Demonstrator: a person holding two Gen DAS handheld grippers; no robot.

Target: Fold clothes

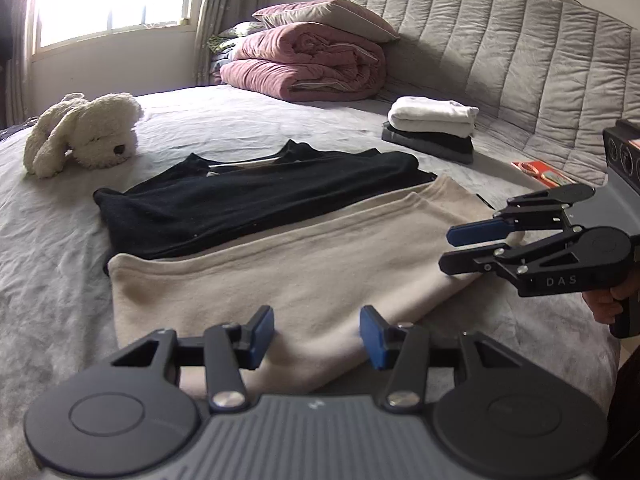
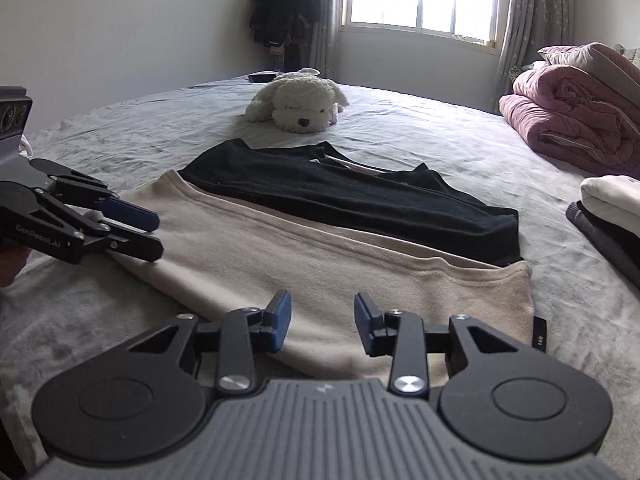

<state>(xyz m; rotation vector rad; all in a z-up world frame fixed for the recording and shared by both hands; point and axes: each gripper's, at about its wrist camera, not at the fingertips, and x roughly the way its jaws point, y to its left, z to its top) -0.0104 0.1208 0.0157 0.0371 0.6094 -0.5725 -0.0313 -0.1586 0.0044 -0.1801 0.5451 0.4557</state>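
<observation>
Beige garment (image 1: 280, 280) half-covers a black one (image 1: 256, 200); both grippers' jaws gape empty, seemingly just above it.

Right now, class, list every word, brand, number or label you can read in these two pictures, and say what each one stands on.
"DAS" – white letters on the black body of the right gripper, seen from the left wrist.
"CanRoboLAI", roughly; the letters are small – on the body of the left gripper, seen from the right wrist.
"160", perhaps – on a black tag at the edge of the beige garment; too small to be sure.
Orange packet on the bed: print unreadable.
</observation>
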